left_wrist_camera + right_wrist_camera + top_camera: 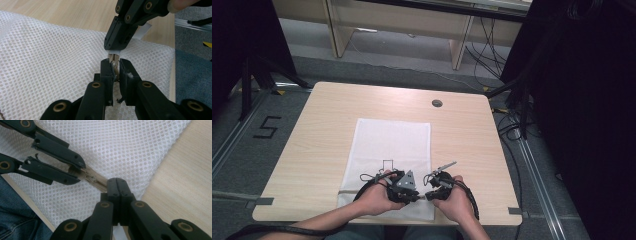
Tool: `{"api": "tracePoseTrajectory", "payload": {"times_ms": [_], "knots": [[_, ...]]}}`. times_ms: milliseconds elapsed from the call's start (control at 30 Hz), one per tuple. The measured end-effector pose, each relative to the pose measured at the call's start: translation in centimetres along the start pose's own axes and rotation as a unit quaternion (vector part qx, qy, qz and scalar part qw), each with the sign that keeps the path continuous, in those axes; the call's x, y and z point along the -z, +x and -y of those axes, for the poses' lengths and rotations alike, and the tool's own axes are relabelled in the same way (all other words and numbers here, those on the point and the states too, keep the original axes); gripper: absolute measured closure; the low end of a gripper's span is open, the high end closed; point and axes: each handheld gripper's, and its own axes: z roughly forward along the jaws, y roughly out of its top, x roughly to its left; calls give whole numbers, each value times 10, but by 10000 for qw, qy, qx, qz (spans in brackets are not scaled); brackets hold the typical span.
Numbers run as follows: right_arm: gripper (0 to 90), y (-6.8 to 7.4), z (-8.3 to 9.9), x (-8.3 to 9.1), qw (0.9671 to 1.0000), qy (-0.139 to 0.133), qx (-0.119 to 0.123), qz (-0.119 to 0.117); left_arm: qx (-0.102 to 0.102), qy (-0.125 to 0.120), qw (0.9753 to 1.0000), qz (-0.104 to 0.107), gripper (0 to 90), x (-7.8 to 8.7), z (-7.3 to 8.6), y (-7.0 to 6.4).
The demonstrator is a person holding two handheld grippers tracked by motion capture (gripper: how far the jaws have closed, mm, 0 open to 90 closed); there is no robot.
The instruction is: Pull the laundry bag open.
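Black jaws of the left gripper [114, 68] rise close to its own camera, nearly shut, with only a narrow gap, clamped on the zipper pull [114, 65] at the near edge of the white mesh laundry bag [50, 57]. Just beyond them, along the same edge, the right gripper [115, 47] bites down on the beige zipper tape [114, 56]. In the right gripper view that gripper [117, 182] has its jaws pressed fully together on the tape [98, 182], while the left gripper [75, 171] sits just beside it on the zipper line, toward the bag's middle.

High view: bag [387, 140] lies flat on the wooden table [312, 130], its near hem at the table's front edge; both hands meet over the bag's near right corner, left hand [379, 197] beside right hand [454, 197]. Cable grommet [437, 103] sits beyond the bag's far right corner, well apart.

Judgement: step in hand is working the zipper, one gripper anchoring, one drawing the slider. Whether it is opening or closing, cannot tell.

To do it well:
- keep the right gripper's hold firm on the tape so the mesh does not bunch;
- pull the slider straight along the tape line, low to the bag, not upward;
- keep the tape taut between the two grips;
- watch for loose mesh catching in the slider; ease back if it drags.
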Motion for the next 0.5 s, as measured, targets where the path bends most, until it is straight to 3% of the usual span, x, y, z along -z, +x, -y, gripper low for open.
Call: {"api": "tracePoseTrajectory", "payload": {"times_ms": [167, 333, 500], "knots": [[900, -1, 0, -1, 10000, -35, 73, -12, 2, 7, 10000, 5, 815, 0, 0, 0], [900, 0, 0, 0, 10000, 0, -2, 3, 25, -33, 10000, 17, 815, 3, 1, 0], [900, 0, 0, 0, 10000, -1, -12, -2, -77, -17, 10000, -1, 815, 6, 2, 1]]}}
